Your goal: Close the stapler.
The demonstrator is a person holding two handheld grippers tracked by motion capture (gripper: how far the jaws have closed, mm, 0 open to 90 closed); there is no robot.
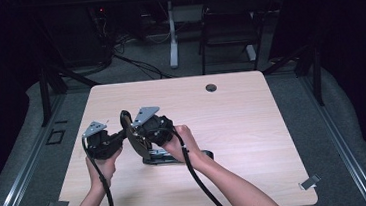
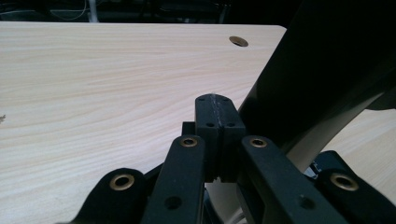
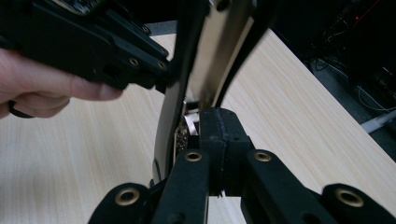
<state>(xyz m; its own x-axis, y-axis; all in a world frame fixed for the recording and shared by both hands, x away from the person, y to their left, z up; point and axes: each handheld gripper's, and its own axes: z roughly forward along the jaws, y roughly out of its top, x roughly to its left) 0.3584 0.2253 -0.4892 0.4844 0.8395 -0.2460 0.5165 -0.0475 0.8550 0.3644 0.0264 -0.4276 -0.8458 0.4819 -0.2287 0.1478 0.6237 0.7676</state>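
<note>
From the high view, the left gripper (image 1: pixel 119 135) and right gripper (image 1: pixel 134 133) met at a raised black lid (image 1: pixel 133 137) of what seemed a stapler-like device (image 1: pixel 168 157) on the table (image 1: pixel 253 127). In the left gripper view, its jaws were closed together, empty, beside the lid (image 2: pixel 327 79). In the right gripper view, its jaws were closed too, at the lid's (image 3: pixel 212 60) hinge.

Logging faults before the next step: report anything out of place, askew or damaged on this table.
The black stapler is hinged wide open: its top arm stands nearly upright off the base on the table, bare metal inside showing. The left gripper and right gripper, jaws shut, sit close by that arm. No spill or damage shows.
</note>
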